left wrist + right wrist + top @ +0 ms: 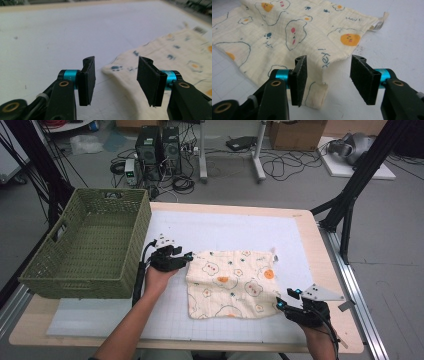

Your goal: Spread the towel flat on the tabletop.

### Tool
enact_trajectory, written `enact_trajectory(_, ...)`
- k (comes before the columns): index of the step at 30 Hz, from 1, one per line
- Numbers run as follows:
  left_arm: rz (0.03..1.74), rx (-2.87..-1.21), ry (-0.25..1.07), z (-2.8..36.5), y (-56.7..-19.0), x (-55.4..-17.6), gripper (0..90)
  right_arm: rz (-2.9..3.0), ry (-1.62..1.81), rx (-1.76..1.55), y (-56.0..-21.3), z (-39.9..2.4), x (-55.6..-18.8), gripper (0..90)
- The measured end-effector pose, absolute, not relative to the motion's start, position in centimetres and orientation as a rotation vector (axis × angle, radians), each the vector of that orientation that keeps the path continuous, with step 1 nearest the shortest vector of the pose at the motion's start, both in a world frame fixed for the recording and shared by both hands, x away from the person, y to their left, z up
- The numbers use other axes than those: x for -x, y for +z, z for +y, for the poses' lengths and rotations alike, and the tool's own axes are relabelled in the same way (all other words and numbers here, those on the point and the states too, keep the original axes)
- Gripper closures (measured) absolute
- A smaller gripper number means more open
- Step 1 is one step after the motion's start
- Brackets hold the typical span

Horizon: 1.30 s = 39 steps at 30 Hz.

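A cream cloth [232, 282] printed with cartoon eggs and clouds lies flat on the white mat [220, 227]. My left gripper [189, 256] is at the cloth's far left corner. In the left gripper view its jaws [116, 80] stand open, and the cloth's corner [117, 68] lies on the mat just beyond them, untouched. My right gripper [289, 298] is at the cloth's near right corner. In the right gripper view it [328, 77] is open too, with the cloth's hemmed corner [318, 96] lying beneath the gap, close to the left pad. A label [378, 23] sticks out at the cloth's far corner.
A green woven basket [100, 270] stands at the table's left edge, close to my left hand. The wooden table rim [330, 285] runs just right of my right gripper. Black stand legs [350, 195] rise beyond the table's right corner.
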<state>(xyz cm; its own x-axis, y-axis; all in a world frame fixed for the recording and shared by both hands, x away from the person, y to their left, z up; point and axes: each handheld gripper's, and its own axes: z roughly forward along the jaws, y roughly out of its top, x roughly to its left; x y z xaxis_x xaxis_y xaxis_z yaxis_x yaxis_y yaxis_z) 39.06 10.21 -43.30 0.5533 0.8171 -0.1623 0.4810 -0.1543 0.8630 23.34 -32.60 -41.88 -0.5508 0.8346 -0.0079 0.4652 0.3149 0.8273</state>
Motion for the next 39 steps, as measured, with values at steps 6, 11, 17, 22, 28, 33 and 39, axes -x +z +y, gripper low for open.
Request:
enact_trajectory(6,1.120,-1.766,0.402,8.8,-43.3,-41.3,48.5,2.143,1.142,-1.143,-41.9,-32.7,-23.3,45.9)
enact_trajectory(11,1.113,-1.917,0.375,7.4,-45.2,-41.5,47.9,2.139,1.150,-1.154,-41.9,-32.8,-23.3,43.8)
enact_trajectory(17,0.944,-2.064,0.472,6.2,-44.9,-40.5,72.4,2.124,1.161,-1.166,-41.9,-32.8,-23.4,40.2)
enact_trajectory(22,1.011,-2.027,0.588,7.7,-44.4,-41.0,86.3,2.123,1.162,-1.162,-42.0,-32.8,-23.4,39.6)
enact_trajectory(28,1.148,-1.858,0.662,11.1,-43.6,-41.8,84.5,2.135,1.166,-1.158,-42.0,-32.5,-23.8,38.4)
enact_trajectory(33,1.179,-1.811,0.582,11.6,-43.4,-41.6,49.8,2.144,1.166,-1.129,-41.4,-31.5,-25.6,38.3)
enact_trajectory(39,1.149,-1.791,0.520,11.9,-43.2,-40.9,40.7,2.162,1.166,-1.098,-41.0,-29.7,-29.6,37.4)
